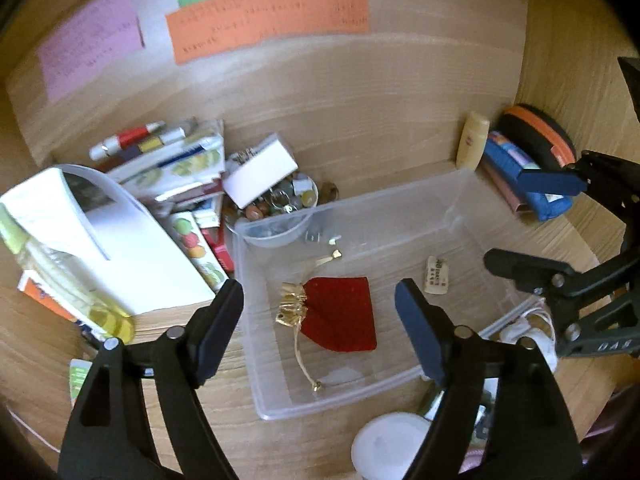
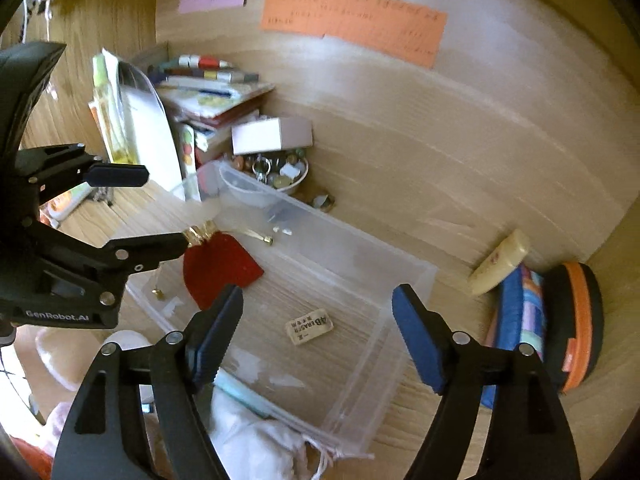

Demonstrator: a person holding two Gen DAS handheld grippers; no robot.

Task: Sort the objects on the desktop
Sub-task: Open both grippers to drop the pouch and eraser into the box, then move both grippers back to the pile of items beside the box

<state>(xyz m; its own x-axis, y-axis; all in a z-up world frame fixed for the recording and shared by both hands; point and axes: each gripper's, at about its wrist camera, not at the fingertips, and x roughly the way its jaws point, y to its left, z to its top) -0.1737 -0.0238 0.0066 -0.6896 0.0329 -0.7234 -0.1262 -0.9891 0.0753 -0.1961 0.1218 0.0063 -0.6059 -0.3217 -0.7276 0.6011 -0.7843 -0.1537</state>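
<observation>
Clear bin (image 1: 400, 208), red pouch (image 1: 340, 314) inside, eraser (image 1: 436, 275) inside

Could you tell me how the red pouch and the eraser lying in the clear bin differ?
The red pouch is soft fabric with a gathered gold neck and gold drawstrings; the eraser is a small, pale, stiff block with printed lettering. The red pouch is much the larger and covers far more of the floor of the clear bin. In the left wrist view the pouch lies near the bin's middle, the eraser towards its right wall. Both lie flat inside the bin, ungripped.
</observation>
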